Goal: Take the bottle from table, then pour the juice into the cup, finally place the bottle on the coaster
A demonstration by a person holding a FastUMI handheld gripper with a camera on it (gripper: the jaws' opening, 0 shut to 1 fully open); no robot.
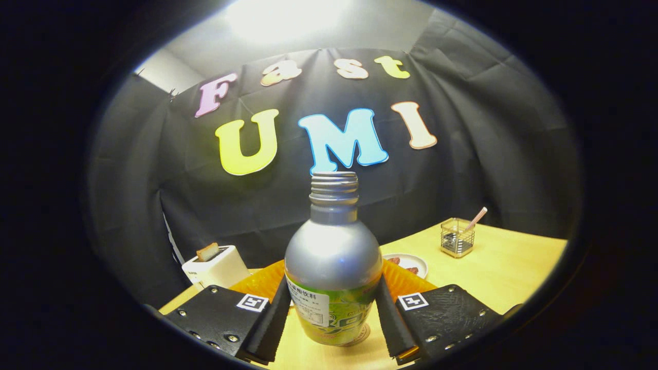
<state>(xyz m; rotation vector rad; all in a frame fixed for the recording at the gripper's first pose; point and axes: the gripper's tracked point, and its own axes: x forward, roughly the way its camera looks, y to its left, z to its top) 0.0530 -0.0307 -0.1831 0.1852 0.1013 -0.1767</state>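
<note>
1. Gripper fingers press both sides of the bottle, lower centre, above a coaster
2. Smooth metal, likely slippery; open neck, hold label band upright

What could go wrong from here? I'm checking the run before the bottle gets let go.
The bottle has no cap, so tilting it could spill juice. It stands between the gripper fingers over a round coaster that it may only partly cover. Opening unevenly could nudge it toward the orange mat.
</note>
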